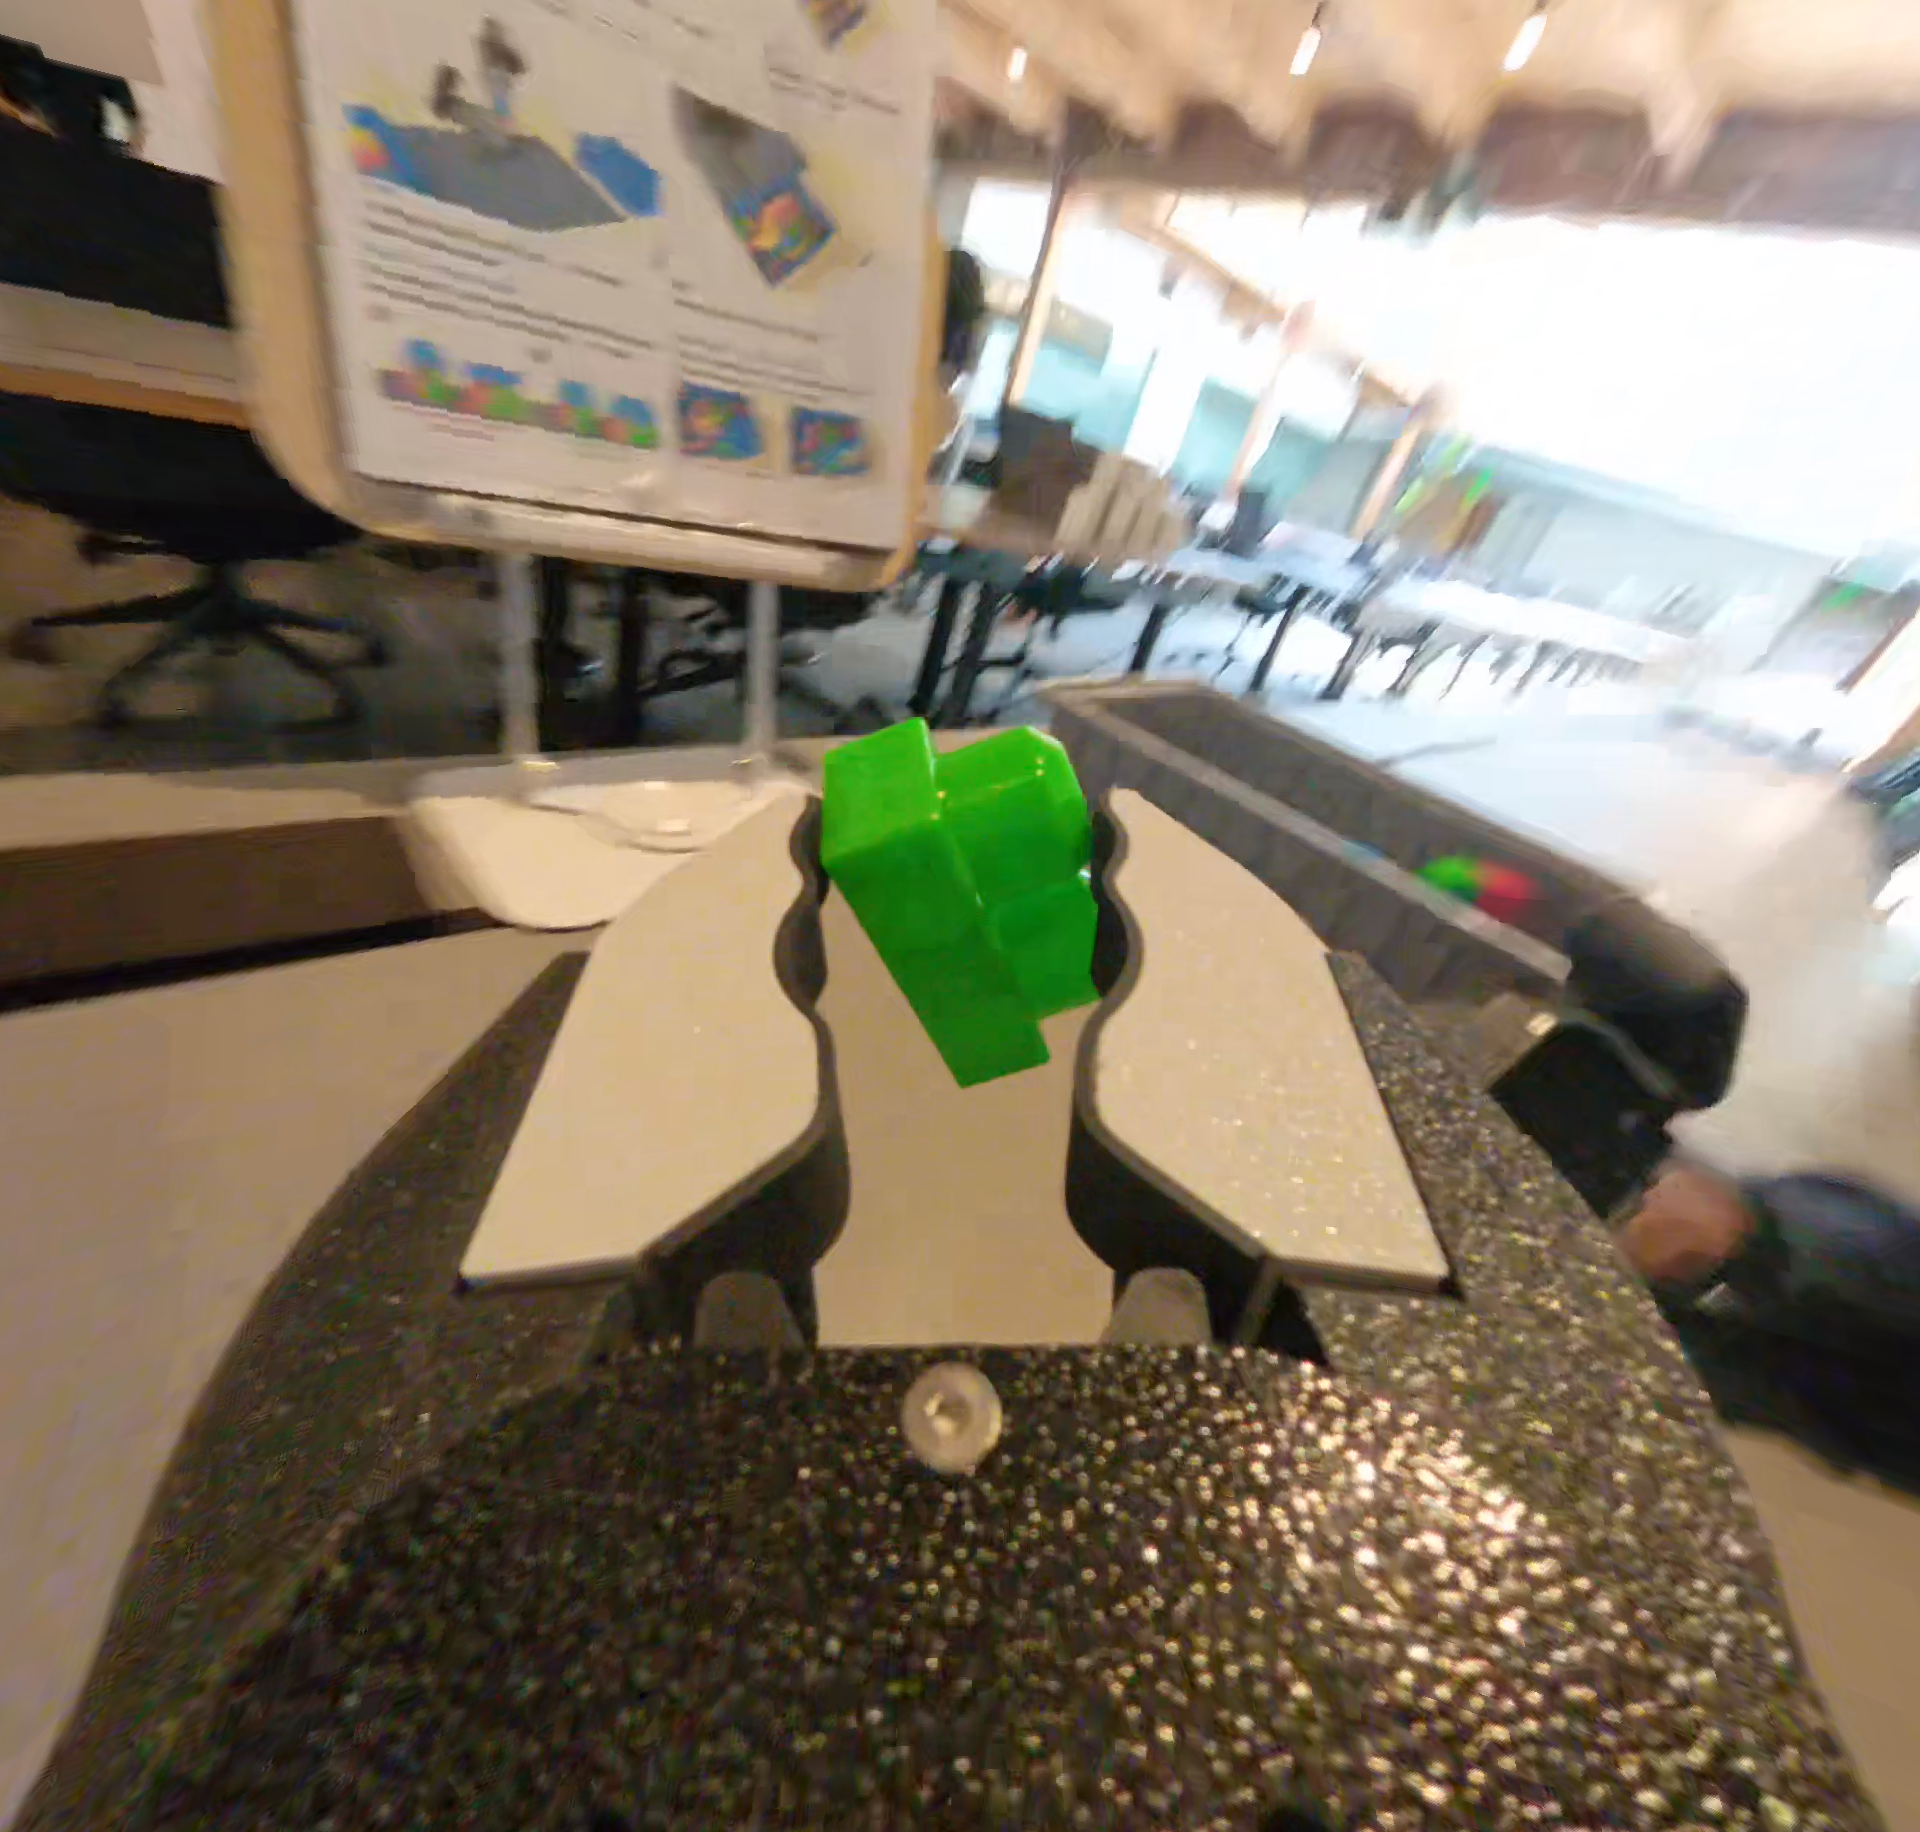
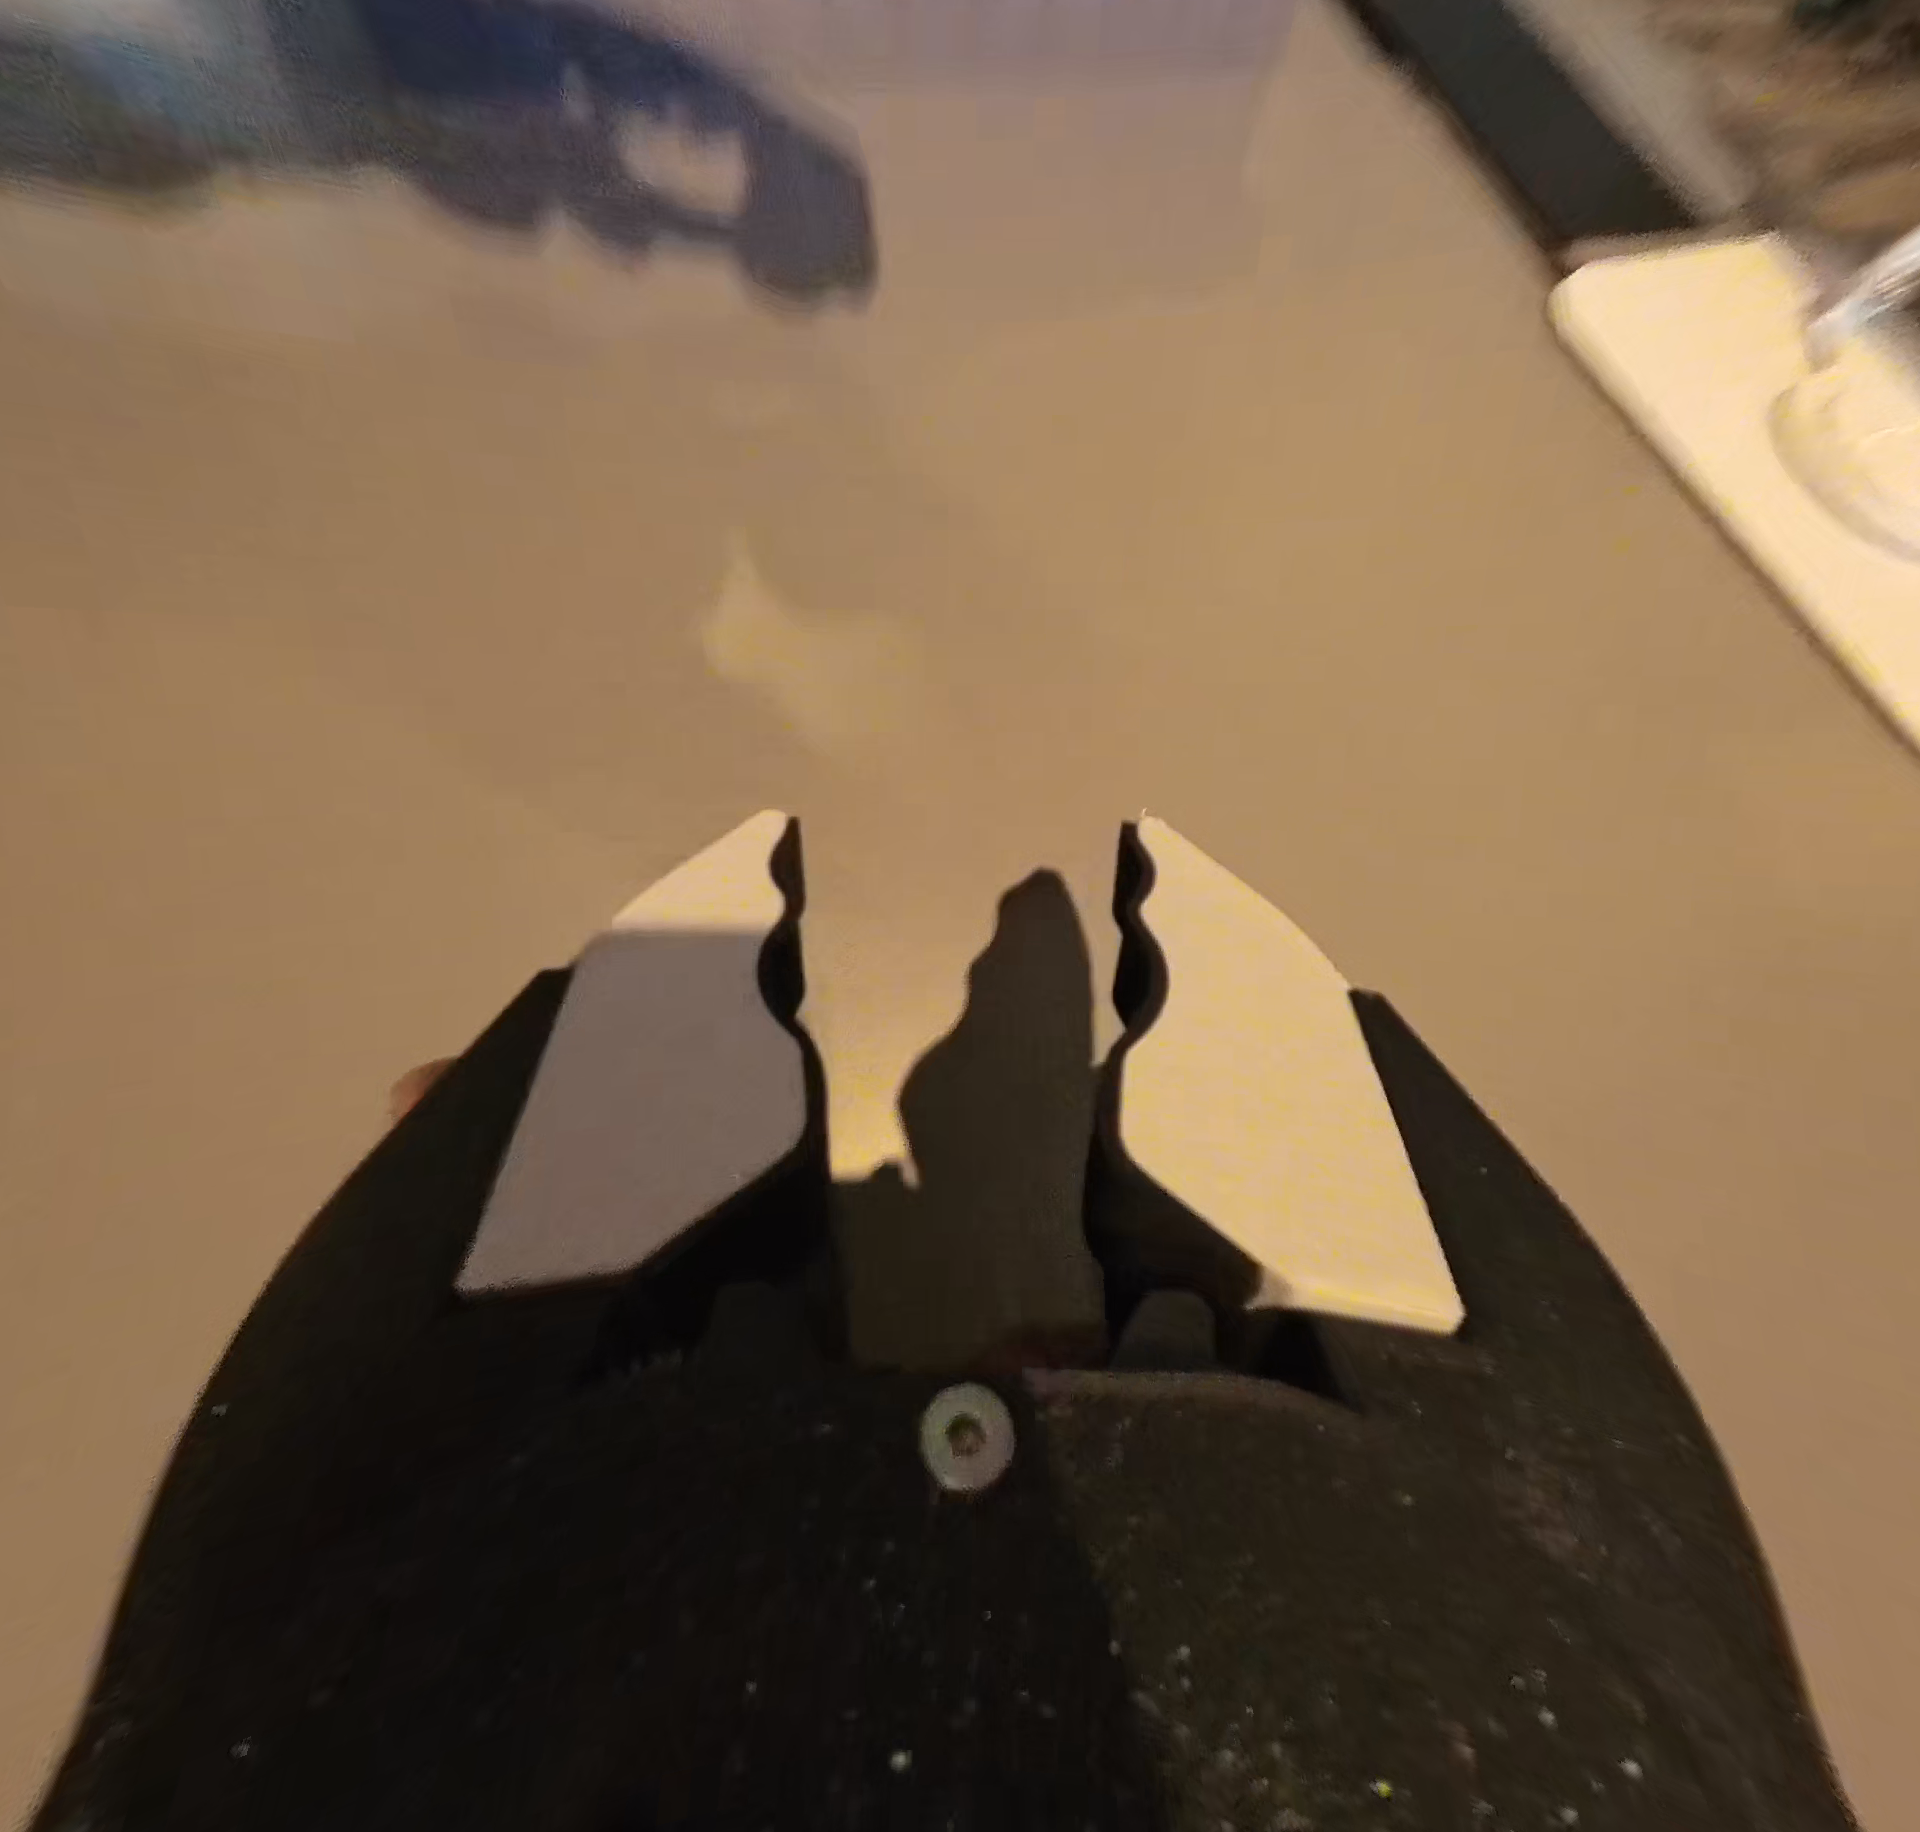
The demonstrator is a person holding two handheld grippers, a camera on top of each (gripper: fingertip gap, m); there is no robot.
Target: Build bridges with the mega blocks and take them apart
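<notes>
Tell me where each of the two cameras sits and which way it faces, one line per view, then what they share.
Left wrist view: sits on the left gripper, facing level across the table toward the instruction sheet and grey bin; its fingers hold the green block; a hand shows at right.
Right wrist view: sits on the right gripper, tilted down at the bare tabletop; its fingers stand apart, empty.
Shared: the white stand base.
</notes>
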